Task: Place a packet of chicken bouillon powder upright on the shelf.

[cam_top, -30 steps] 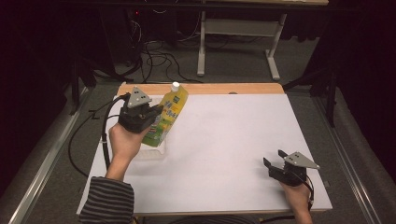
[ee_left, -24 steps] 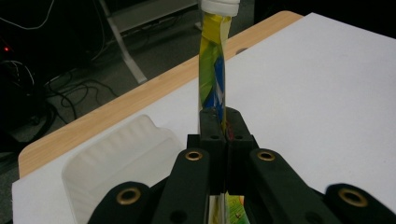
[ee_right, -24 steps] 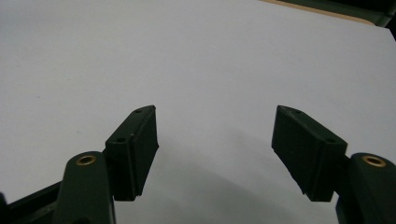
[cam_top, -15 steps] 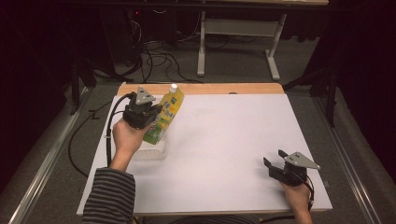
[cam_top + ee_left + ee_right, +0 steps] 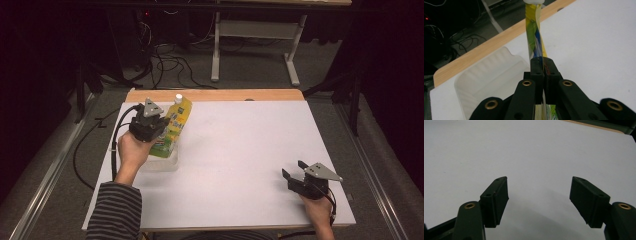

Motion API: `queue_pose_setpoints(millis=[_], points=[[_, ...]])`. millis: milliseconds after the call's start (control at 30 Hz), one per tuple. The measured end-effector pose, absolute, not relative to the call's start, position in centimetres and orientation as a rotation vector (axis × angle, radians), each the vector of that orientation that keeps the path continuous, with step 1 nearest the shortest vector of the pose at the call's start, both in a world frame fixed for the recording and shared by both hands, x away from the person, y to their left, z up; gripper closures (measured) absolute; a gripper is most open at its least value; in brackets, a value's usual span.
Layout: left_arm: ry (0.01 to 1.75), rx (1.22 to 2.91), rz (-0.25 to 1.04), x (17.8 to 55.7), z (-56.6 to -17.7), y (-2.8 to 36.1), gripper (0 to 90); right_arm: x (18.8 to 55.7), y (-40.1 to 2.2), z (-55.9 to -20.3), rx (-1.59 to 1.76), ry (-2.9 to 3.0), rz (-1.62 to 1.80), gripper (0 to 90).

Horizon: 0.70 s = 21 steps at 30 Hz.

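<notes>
Pinching a yellow-green pouch (image 5: 176, 126) flat between the shut jaws of the left gripper (image 5: 150, 122), white cap up, tilted over a clear plastic tray (image 5: 489, 75) near the left edge of the table (image 5: 240, 150). Judged as lowering into that tray: grasp done, setting down and letting go left. Right gripper (image 5: 300, 175) resting spread wide and empty near the front right corner. Little margin toward the table's left border and wooden far strip (image 5: 215, 95); broad white middle free for moving.
</notes>
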<state>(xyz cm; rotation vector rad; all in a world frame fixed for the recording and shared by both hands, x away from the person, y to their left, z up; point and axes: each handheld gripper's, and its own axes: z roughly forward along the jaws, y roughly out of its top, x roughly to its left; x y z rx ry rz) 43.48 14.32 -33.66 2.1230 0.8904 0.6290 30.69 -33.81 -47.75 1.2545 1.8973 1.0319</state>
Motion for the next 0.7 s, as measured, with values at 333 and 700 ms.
queue_pose_setpoints(millis=[333, 700], points=[[0.943, 2.174, 0.536, 43.6, -34.0, 14.6, 77.2, 30.7, -33.8, -47.8, 1.257, 1.901, 1.027, 31.9], [1.067, 2.280, 0.447, 44.3, -34.6, 14.2, 79.0, 30.6, -33.8, -47.8, 1.251, 1.890, 1.031, 31.9]])
